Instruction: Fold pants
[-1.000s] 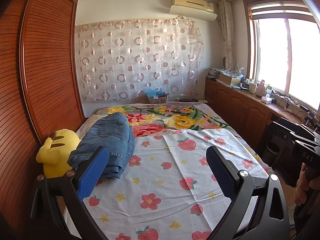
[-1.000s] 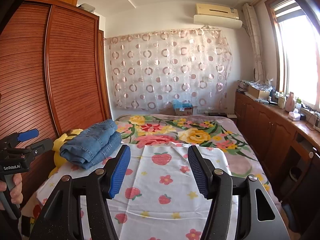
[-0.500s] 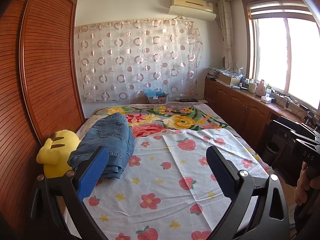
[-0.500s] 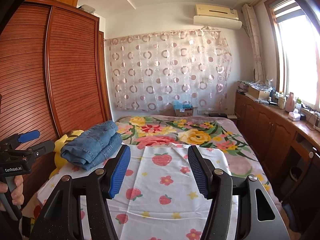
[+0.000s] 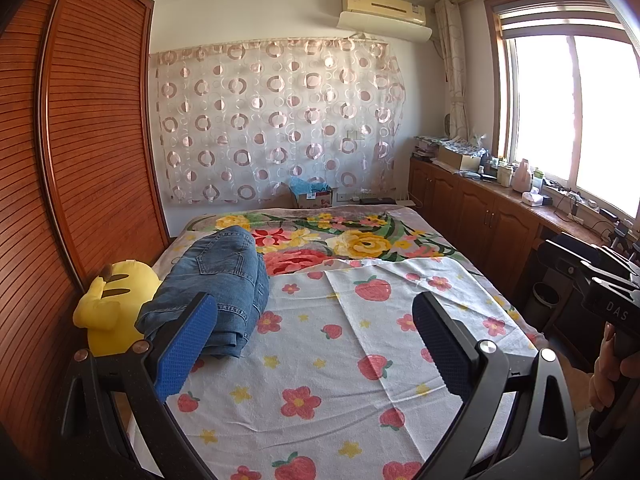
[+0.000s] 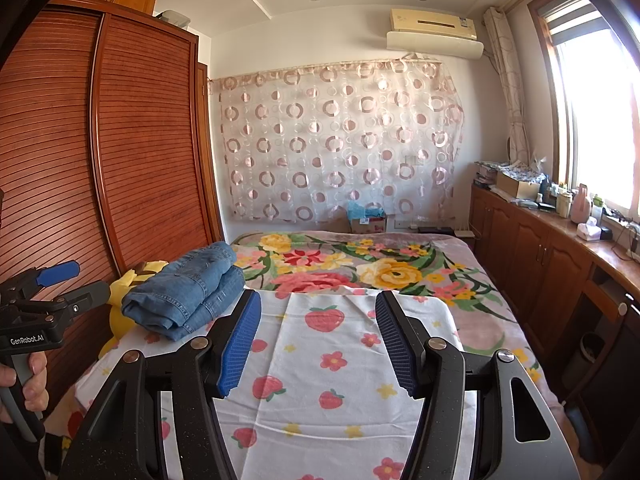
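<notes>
Two grippers, both empty, nothing altered across the last second: left gripper (image 5: 314,344) with fingers wide apart, right gripper (image 6: 318,344) with fingers moderately apart, each hovering over the near end of the bed (image 6: 484,320) and neither touching cloth. Judgement: no step in hand; the stillness fits a finished fold.
Item, near: white strawberry-print sheet (image 5: 328,360), spread flat, nothing resting on its middle.
Item, left edge of bed: pants (image 5: 218,276), blue denim, already folded into a thick stack, lying partly on the sheet beside a yellow plush toy (image 5: 106,308), which leans against the wooden wardrobe (image 5: 88,152).
Item, beyond: floral blanket (image 5: 352,236), bare.
Item, far wall: cardboard box (image 5: 314,198) below the curtain (image 5: 276,120), blue material showing at its top; further contents cannot be told
</notes>
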Tool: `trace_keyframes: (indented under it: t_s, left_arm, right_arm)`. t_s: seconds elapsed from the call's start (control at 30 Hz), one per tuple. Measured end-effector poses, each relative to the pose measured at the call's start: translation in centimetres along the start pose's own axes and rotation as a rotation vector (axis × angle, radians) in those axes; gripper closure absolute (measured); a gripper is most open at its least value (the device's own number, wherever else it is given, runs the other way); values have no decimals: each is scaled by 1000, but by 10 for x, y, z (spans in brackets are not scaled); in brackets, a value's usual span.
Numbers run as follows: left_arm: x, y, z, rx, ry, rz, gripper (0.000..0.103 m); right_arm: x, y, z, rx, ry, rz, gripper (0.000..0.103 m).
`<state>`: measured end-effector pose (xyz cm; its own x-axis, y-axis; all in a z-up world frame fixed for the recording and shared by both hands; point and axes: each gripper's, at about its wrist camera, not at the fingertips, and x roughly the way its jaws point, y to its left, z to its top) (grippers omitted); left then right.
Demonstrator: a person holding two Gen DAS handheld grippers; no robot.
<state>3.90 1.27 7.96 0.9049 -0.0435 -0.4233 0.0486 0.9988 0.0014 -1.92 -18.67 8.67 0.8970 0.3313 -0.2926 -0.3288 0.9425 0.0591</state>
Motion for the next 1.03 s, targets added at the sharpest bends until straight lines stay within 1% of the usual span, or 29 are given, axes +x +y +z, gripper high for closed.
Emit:
trace_keyframes:
  t_s: [1.03]
  left_arm:
    - [0,-1,-1,0,-2,-1,4]
  right_arm:
    - [1,2,-1,4,-1,-3,41]
